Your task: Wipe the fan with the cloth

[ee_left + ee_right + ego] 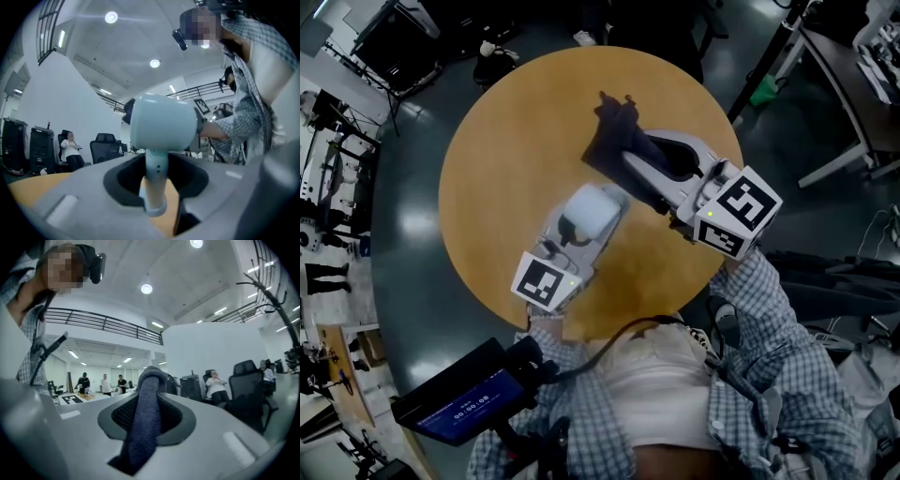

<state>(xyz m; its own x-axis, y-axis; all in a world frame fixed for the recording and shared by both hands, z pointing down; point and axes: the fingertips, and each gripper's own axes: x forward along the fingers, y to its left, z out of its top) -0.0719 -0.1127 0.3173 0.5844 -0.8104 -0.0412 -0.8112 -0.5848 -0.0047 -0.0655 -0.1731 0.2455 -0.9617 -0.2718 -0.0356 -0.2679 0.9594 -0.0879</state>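
A small pale-blue hand fan (596,212) is upright in my left gripper (581,234) over the round wooden table (506,159). In the left gripper view the fan's round head (164,124) stands above the jaws, and the left gripper (154,190) is shut on its slim handle (154,178). To the right of the fan, my right gripper (649,161) is shut on a dark blue cloth (614,141), which bunches beyond its tips. In the right gripper view the cloth (146,413) runs as a thick fold between the jaws of the right gripper (144,432). Cloth and fan are a little apart.
A dark tablet with a timer (469,396) hangs at the person's left hip. Office chairs (105,146) and a seated person (70,151) are in the room behind, with several more people (104,383) further back. A desk (844,75) stands at the far right.
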